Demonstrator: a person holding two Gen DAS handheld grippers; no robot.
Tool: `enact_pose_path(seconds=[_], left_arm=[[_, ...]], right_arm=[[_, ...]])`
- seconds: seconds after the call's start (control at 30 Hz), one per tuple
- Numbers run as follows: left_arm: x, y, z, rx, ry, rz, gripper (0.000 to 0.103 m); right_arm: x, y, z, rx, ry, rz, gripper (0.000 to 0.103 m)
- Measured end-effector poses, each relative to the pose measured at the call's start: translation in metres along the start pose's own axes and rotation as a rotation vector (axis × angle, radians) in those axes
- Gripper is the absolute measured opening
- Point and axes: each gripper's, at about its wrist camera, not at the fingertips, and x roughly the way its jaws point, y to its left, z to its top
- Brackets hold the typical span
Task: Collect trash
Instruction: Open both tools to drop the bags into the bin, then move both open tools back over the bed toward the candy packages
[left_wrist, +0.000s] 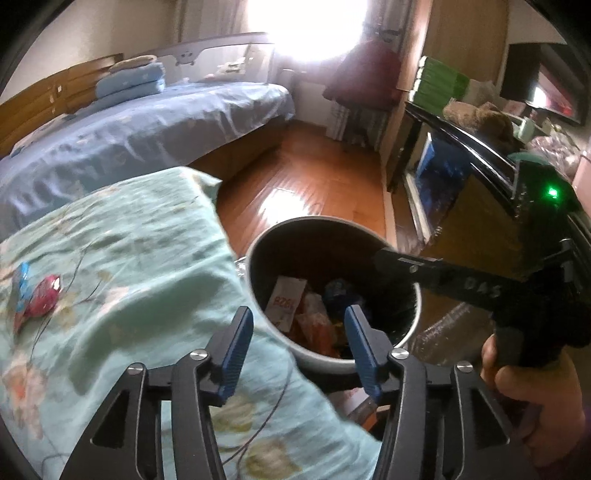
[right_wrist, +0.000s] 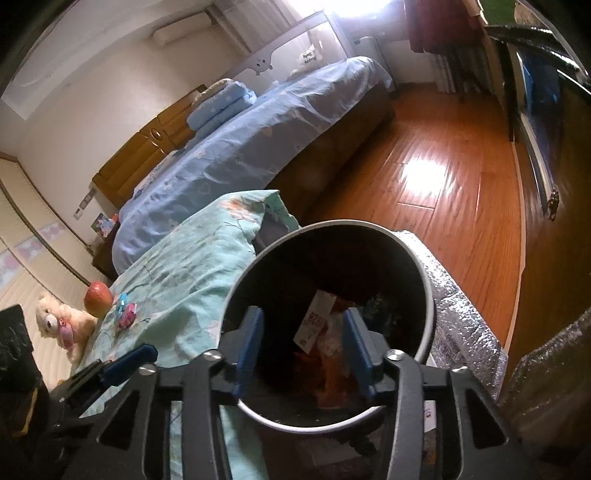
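Both the left gripper (left_wrist: 295, 343) and right gripper (right_wrist: 302, 350) hang open over one bin (right_wrist: 424, 291); two wrappers (left_wrist: 37, 295) sit on the bed (left_wrist: 147, 258).

Beside the blue-sheeted bed (right_wrist: 240, 147): folded blue pillows (right_wrist: 221, 101) on top, apple (right_wrist: 98, 293) and teddy bear (right_wrist: 55, 323) nearer, wooden floor (right_wrist: 443, 184) alongside.

We read "DAS" in pale letters on the right gripper's black arm (left_wrist: 480, 286); the red digits on the white paper slip (left_wrist: 286, 304) in the bin (left_wrist: 415, 321) we cannot decipher.
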Motion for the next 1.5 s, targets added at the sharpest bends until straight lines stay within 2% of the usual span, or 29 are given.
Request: enact_pose_path(seconds=[0.17,0.33,0.83,1.23,1.5], left_arm=[[-0.012,0.023,-0.016,-0.064,0.004,0.049,0.053],[-0.028,0.044,-0.03,-0.128,0.004,0.093,0.053],[-0.079,0.113,-0.064,-0.281,-0.027,0.237,0.054],[-0.089,0.178,-0.062,-0.388,-0.029,0.324,0.054],[-0.073,0.204,-0.036,-0.408,-0.031,0.345,0.057]], right_arm=[[0.0,0.015,-0.005,-0.019,-0.012,0.017,0.066],[0.006,0.037,-0.015,-0.054,-0.002,0.046,0.07],[0.04,0.119,-0.041,-0.193,0.076,0.167,0.071],[0.061,0.154,-0.041,-0.247,0.094,0.201,0.071],[0.08,0.173,-0.037,-0.268,0.111,0.224,0.071]])
